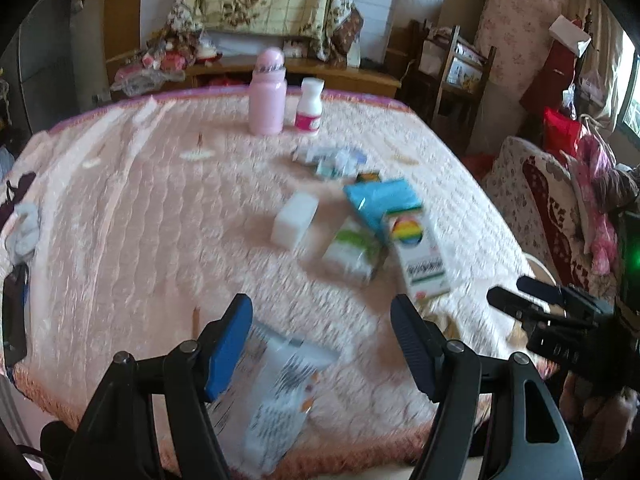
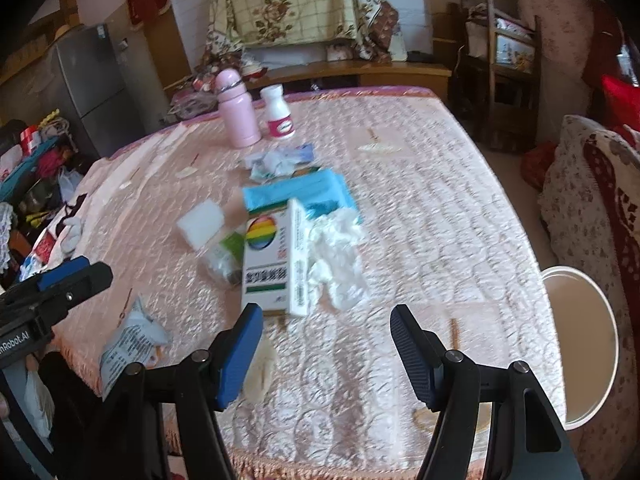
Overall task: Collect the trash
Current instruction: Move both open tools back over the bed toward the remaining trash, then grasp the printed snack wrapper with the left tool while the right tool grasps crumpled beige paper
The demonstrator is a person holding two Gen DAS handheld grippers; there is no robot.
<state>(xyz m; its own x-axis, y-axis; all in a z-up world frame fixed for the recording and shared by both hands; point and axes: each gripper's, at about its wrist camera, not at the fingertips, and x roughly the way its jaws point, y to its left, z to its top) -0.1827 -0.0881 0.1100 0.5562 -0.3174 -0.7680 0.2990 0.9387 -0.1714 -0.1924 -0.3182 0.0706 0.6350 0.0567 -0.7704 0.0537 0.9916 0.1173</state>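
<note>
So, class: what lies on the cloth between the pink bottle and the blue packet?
Crumpled wrappers, seen in both views, between pink bottle and blue packet.

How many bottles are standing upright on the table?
2. The pink bottle stands at the far side of the table, and the small white bottle with a pink label stands close beside it, on its right. No others show.

Grey fridge [image 2: 86,80], wooden chair [image 2: 506,80], apparently daylight window [image 1: 632,96].
</note>
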